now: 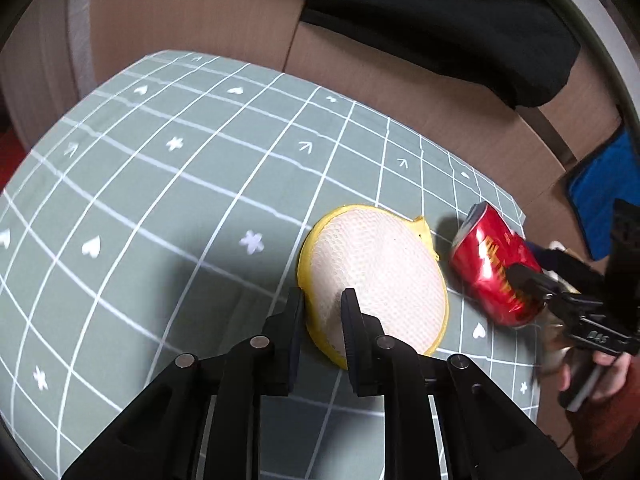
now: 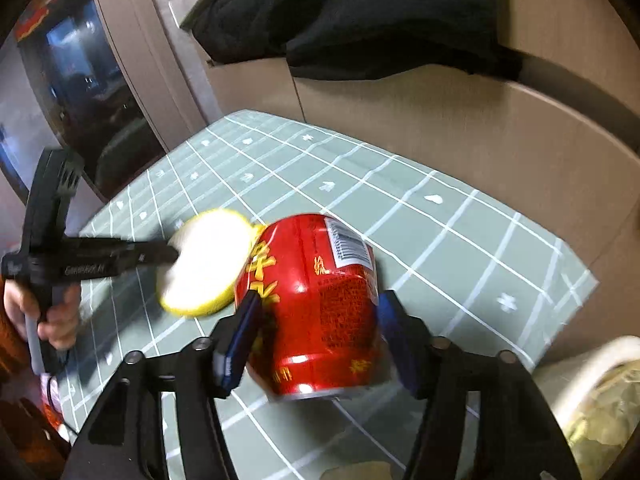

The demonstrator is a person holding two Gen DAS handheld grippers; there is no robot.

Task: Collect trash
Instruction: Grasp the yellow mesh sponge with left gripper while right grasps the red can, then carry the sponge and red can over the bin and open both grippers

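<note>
Red can (image 2: 316, 304) sits clamped in our right gripper (image 2: 316, 336), one blue-padded finger (image 2: 240, 340) on each side of its body. It's tilted, barcode label facing up, and looks dented along the middle. From the left wrist view the can (image 1: 494, 266) hangs at the right edge of the grid-patterned mat (image 1: 160, 200), just beside the yellow-rimmed mesh pad (image 1: 374, 280); we can't tell if it touches the mat.

Our left gripper (image 1: 322, 300) is pinched on the near rim of that mesh pad, one finger at the yellow edge, the other on the white mesh face. The pad (image 2: 206, 262) is tilted, near edge raised off the mat.

Right gripper (image 1: 532, 284) comes in from the right, fingers pointing left across the mat edge; the hand is partly visible on the handle below it. Left gripper (image 2: 120, 256) reaches in level from the left, hand (image 2: 48, 312) wrapped on the grip.

Cardboard box (image 2: 440, 128) with black cloth (image 2: 360, 20) draped over it stands behind the mat. A lined bin (image 2: 600, 400) shows at lower right.
</note>
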